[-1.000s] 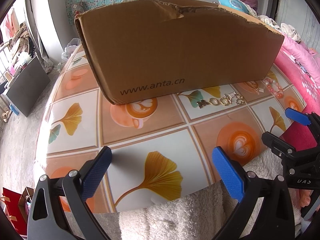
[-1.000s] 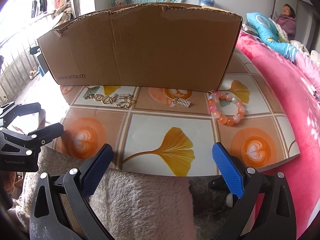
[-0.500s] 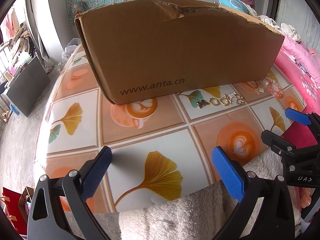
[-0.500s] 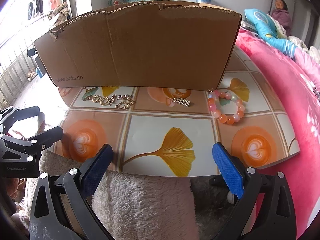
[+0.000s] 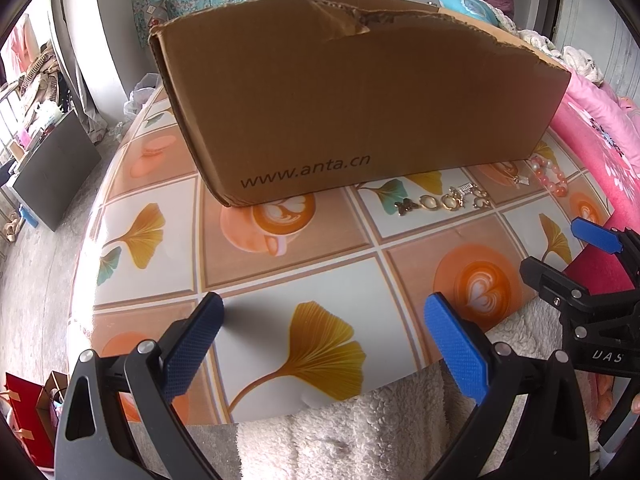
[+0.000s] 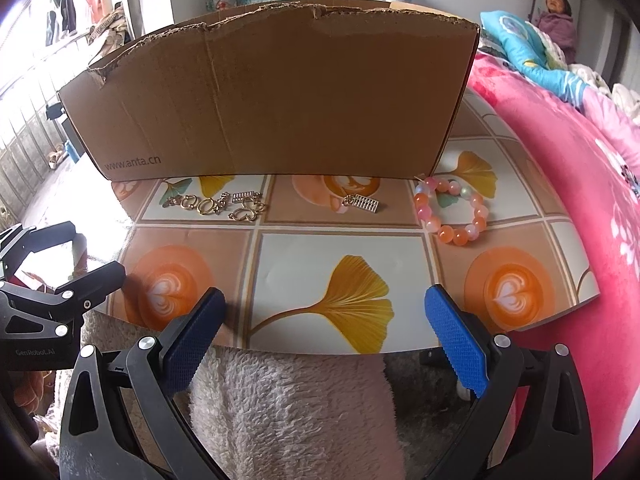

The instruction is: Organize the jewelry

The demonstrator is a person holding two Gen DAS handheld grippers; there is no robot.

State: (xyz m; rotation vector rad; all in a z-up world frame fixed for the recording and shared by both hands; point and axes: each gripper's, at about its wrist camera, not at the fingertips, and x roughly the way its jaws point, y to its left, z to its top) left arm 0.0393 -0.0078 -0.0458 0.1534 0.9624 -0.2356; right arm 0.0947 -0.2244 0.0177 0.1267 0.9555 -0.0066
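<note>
Cardboard made up the one box (image 6: 276, 96) that was seen on the table (image 6: 304, 256), standing ahead of both sets of jaws; "www.anta.cn" was printed low on its near wall, toward the left corner.

Jewelry was laid in a row along the foot of that wall, beyond the jaws and untouched. One bead bracelet (image 6: 452, 214) of orange, pink and pale beads was found ahead and to the right of the right gripper (image 6: 324, 332). One small gold abacus charm (image 6: 362, 203) was placed just left of the bracelet, roughly ahead of the jaws' centre. A cluster of gold pieces (image 6: 216, 206) was set ahead and to the left; a butterfly outline, several oval links and a second small abacus could be made out, but an exact count could not be told.

The right gripper's jaws were held wide apart and empty at the table's near edge. The left gripper (image 5: 328, 338) was likewise spread open with nothing between its blue pads, the gold cluster (image 5: 442, 204) lying ahead and to its right. "GenRobot.AI" was read on the left gripper's body in the right wrist view.
</note>
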